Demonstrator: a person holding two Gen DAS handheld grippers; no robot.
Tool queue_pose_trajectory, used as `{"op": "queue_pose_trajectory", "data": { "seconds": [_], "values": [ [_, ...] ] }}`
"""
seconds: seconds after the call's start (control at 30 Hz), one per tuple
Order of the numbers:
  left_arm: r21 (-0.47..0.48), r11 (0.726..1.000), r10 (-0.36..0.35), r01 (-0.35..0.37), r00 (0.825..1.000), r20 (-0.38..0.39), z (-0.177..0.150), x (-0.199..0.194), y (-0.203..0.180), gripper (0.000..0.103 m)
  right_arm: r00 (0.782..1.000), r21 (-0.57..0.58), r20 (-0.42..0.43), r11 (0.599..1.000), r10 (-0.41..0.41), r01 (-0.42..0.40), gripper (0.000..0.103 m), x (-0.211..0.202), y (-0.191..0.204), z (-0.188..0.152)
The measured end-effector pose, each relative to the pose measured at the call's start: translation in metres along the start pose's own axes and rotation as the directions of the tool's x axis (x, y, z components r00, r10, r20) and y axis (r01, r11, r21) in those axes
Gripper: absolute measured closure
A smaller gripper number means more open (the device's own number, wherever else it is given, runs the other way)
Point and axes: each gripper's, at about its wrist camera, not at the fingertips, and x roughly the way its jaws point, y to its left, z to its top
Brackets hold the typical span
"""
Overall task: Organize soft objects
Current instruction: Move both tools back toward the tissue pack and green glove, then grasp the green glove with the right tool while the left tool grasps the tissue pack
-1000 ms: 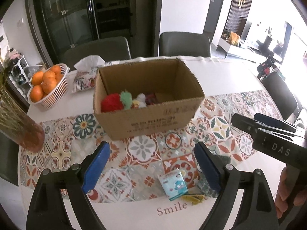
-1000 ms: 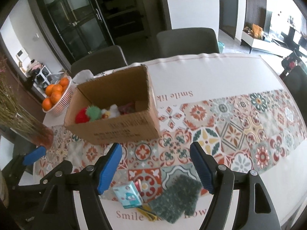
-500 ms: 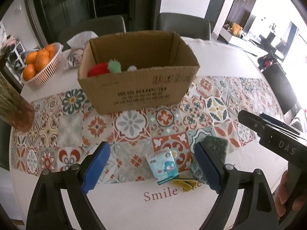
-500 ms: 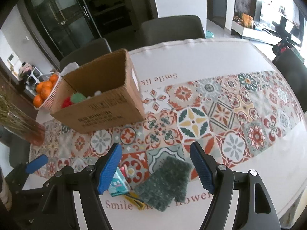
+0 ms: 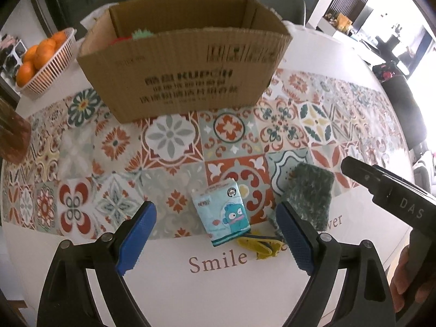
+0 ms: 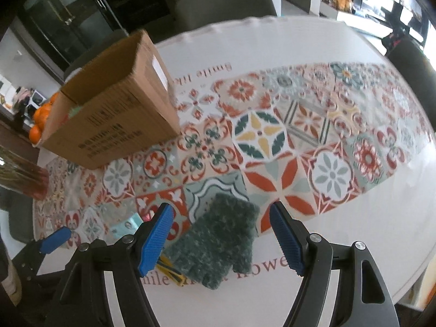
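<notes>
A light blue tissue pack (image 5: 222,215) lies on the patterned runner (image 5: 114,147) between the fingers of my open left gripper (image 5: 215,234). A dark green knitted glove (image 5: 309,194) lies just right of it, with a yellow item (image 5: 257,245) partly under both. In the right wrist view the green glove (image 6: 218,239) lies between the fingers of my open right gripper (image 6: 220,241), close above it. The cardboard box (image 5: 185,68) stands behind, holding soft toys that are mostly hidden by its wall. Both grippers are empty.
A white basket of oranges (image 5: 43,60) stands left of the box. A brown vase (image 5: 12,133) is at the left edge. The right gripper body (image 5: 392,196) shows at the right of the left wrist view. Chairs stand behind the round table (image 6: 299,43).
Both grippers have dropped lower and closer to the table's near edge. The tissue pack and glove now sit between the fingers; the box looks nearer and its inside is hidden.
</notes>
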Motion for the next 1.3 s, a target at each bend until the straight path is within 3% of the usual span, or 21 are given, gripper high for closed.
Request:
{"op": "queue_pose_trajectory", "data": {
  "seconds": [0.47,1.03,1.17,1.3],
  "values": [
    [-0.024,1.000,0.010,-0.013,0.996,-0.091,0.001,0.041,-0.006,0.013,0.989,0.105,-0.141,0.994,0.048,-0.033,0.029,0.048,-0.026,-0.018],
    [-0.035,0.998,0.055,-0.060,0.989,-0.140,0.004,0.076,-0.013,0.016,0.976,0.175,-0.199,0.983,0.092,-0.057,0.029,0.082,-0.037,-0.030],
    [-0.051,0.997,0.043,-0.052,0.986,-0.162,0.004,0.085,-0.010,0.024,0.973,0.190,-0.209,0.980,0.101,-0.061,0.036,0.089,-0.038,-0.031],
    [-0.056,0.997,0.034,-0.044,0.985,-0.171,0.005,0.089,-0.009,0.033,0.970,0.193,-0.214,0.978,0.115,-0.073,0.055,0.095,-0.037,-0.034]
  ]
}}
